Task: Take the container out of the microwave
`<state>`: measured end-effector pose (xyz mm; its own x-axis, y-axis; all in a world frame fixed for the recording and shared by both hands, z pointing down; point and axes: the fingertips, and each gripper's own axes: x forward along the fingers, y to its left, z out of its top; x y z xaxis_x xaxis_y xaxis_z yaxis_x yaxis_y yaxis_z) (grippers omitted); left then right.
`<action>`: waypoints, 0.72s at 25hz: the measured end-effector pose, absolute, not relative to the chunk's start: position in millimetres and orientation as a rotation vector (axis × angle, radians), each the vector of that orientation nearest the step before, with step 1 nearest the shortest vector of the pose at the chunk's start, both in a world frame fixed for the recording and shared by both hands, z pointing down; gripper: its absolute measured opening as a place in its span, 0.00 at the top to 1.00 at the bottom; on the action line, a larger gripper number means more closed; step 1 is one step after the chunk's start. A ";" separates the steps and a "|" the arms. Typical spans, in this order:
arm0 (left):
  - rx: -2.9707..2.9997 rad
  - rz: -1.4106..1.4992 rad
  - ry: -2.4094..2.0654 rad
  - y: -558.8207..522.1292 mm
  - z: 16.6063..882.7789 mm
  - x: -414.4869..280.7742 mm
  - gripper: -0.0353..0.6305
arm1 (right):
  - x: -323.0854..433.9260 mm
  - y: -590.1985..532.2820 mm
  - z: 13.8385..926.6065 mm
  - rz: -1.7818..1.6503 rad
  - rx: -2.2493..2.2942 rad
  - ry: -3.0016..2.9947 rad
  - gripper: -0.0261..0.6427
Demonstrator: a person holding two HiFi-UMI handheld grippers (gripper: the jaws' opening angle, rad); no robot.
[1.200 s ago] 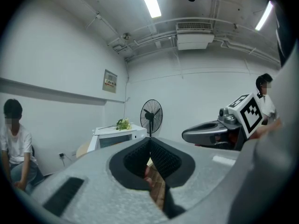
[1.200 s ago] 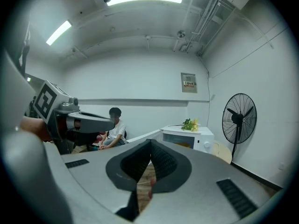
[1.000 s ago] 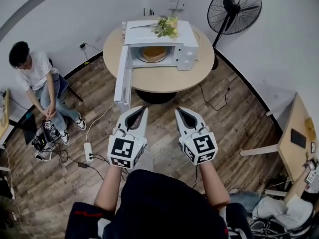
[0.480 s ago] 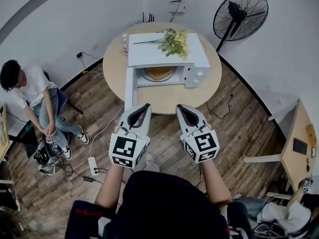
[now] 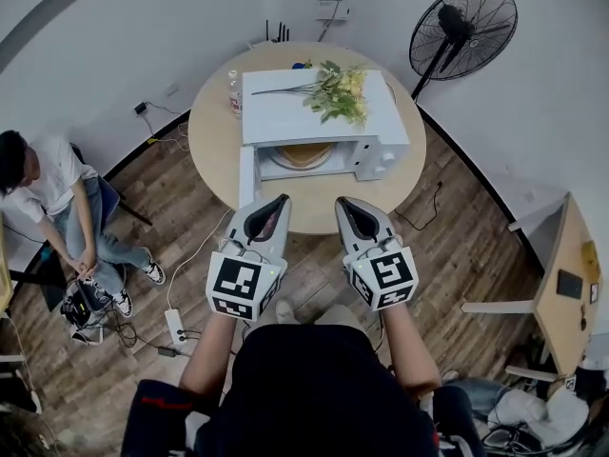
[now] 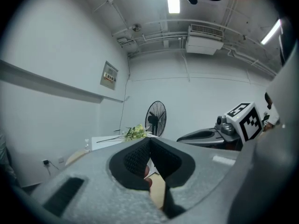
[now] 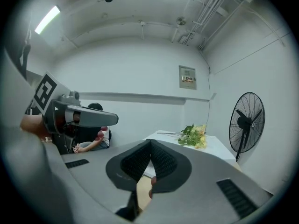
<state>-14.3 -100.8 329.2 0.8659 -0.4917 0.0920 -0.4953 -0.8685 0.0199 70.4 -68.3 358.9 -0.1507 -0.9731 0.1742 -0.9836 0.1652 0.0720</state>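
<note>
A white microwave (image 5: 319,117) stands on a round wooden table (image 5: 214,131) with its door (image 5: 246,174) swung open to the left. Inside it sits a tan container (image 5: 304,155), partly hidden by the microwave's top. My left gripper (image 5: 282,199) and right gripper (image 5: 341,201) are held side by side over the table's near edge, just short of the opening, both shut and empty. In the left gripper view the left gripper's (image 6: 150,139) pads meet at the tip. The right gripper view shows the right gripper (image 7: 150,140) the same way.
Yellow flowers (image 5: 338,93) lie on top of the microwave, and a small bottle (image 5: 234,89) stands beside it. A standing fan (image 5: 461,27) is at the back right. A person sits at the left (image 5: 48,188). A power strip (image 5: 174,327) and cables lie on the floor; a desk (image 5: 561,293) is at the right.
Both grippers have moved forward together toward the table and now reach its near edge in front of the open microwave. Their jaws stayed shut.
</note>
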 end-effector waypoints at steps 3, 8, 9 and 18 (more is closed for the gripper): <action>2.981 0.148 -0.814 -109.4 332.5 -8.3 0.93 | 76.6 -81.0 364.1 0.101 1.895 -2.273 0.95; 2.936 0.185 -0.922 -128.6 341.3 -5.7 0.93 | 87.8 -107.8 376.0 0.138 1.817 -2.331 0.95; 2.924 0.193 -0.944 -132.1 343.0 -4.5 0.93 | 90.5 -113.4 377.2 0.144 1.798 -2.345 0.95; 2.837 0.316 -1.099 -151.9 362.1 19.3 0.93 | 104.8 -163.0 391.8 0.158 1.566 -2.457 0.95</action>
<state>19.3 -151.9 362.1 0.7207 -0.6570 0.2211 -0.6742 -0.7386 0.0028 104.8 -163.0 391.8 -0.4064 -0.8805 0.2440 -0.9045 0.4256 0.0292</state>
